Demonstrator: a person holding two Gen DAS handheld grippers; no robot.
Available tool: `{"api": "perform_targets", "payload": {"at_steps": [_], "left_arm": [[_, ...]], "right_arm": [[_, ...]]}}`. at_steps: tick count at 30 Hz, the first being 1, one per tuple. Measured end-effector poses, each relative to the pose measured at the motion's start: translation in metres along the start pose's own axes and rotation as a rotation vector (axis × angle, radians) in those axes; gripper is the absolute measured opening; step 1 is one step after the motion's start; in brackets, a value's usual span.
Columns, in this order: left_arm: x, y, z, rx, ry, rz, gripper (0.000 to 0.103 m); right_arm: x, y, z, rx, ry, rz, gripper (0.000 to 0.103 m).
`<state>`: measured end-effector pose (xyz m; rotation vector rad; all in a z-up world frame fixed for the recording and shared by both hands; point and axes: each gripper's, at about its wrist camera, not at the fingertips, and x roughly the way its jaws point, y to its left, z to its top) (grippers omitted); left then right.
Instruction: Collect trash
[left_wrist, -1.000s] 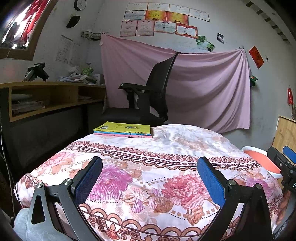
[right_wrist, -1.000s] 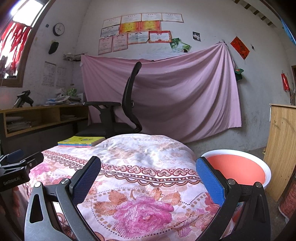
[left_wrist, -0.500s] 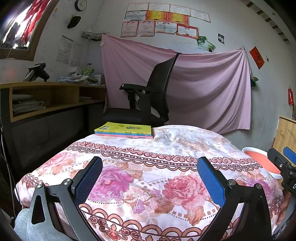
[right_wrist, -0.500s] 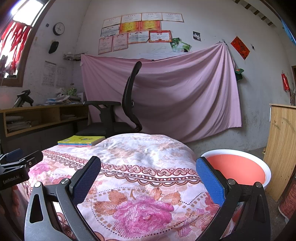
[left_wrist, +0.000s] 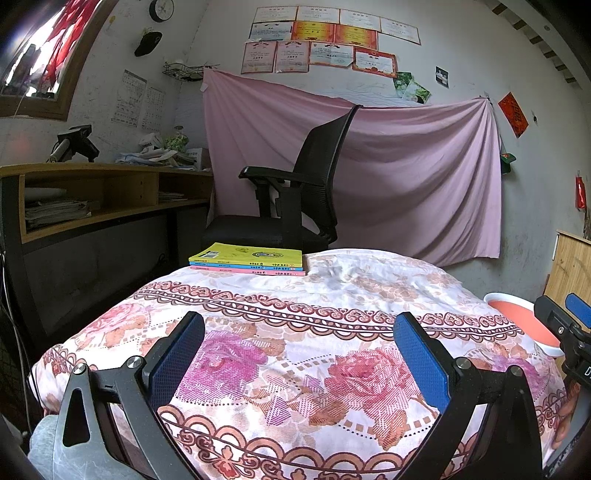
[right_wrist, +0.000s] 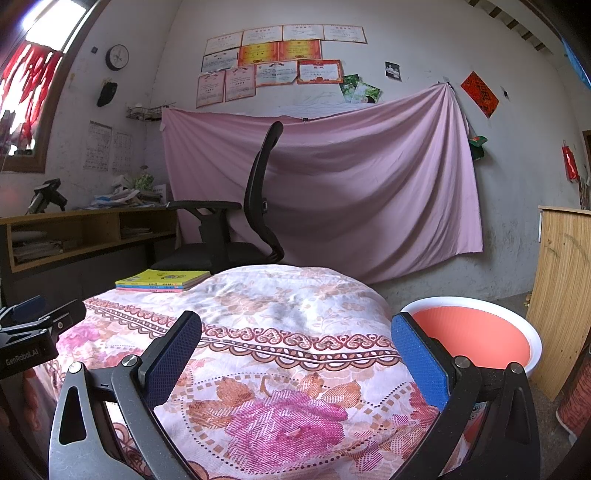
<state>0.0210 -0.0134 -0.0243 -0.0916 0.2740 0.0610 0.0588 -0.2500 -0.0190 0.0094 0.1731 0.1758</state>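
Jaws wide apart on both my grippers, nothing between the blue pads on either. Left gripper (left_wrist: 297, 354) and right gripper (right_wrist: 295, 352) both sit low over the floral cloth (left_wrist: 332, 295), side by side; each cam catches the other at frame edge.

Trash itself: can't pick out any on the cloth in either view. The basin (right_wrist: 476, 332), white rim w/ orange inside, sits off the cloth's right edge, lower than the top. Right cam shows nearly the whole bowl, just beyond my right pad (right_wrist: 419, 362). Left cam only gets a sliver of it (left_wrist: 517, 314), partly behind the right gripper.

Stack of books (left_wrist: 247, 258), yellow one on top, lies at the cloth's far left corner, in front of the black office chair (left_wrist: 295, 192). Left cam gives the spines clearly; right cam sees them smaller, edge-on. Wooden cabinet (right_wrist: 561, 288) beside the basin is far more complete in the right cam.
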Motion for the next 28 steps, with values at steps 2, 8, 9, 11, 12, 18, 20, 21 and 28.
{"api": "perform_targets", "payload": {"at_steps": [2,8,9,11,12,18,20,21,28], "left_arm": [[0.000,0.000,0.000,0.000,0.000,0.000,0.100],[-0.001,0.000,0.000,-0.002,0.005,0.002,0.100],[-0.001,0.000,0.000,-0.002,0.006,0.002,0.100],[-0.001,0.000,0.000,-0.004,0.006,0.002,0.100],[-0.001,0.000,0.001,-0.006,0.004,0.002,0.100],[-0.002,-0.005,0.000,0.008,0.007,0.007,0.100],[-0.002,-0.008,0.000,0.019,0.009,0.009,0.100],[-0.002,-0.009,-0.001,0.023,0.008,0.012,0.100],[-0.002,-0.012,-0.003,0.020,0.008,0.019,0.100]], "right_arm": [[0.000,0.000,0.000,0.000,0.000,0.000,0.103],[0.000,0.000,0.000,0.000,0.001,0.000,0.103],[0.000,0.000,0.000,0.000,0.001,0.000,0.103],[0.000,0.000,0.000,0.000,0.001,0.000,0.103],[0.000,0.000,0.000,0.000,0.001,0.000,0.103],[0.000,0.000,0.000,-0.001,0.002,0.000,0.103],[0.000,0.000,0.000,-0.001,0.002,0.000,0.103],[0.000,0.000,0.001,-0.001,0.003,0.000,0.103],[-0.001,0.000,0.000,-0.001,0.004,0.000,0.103]]}}
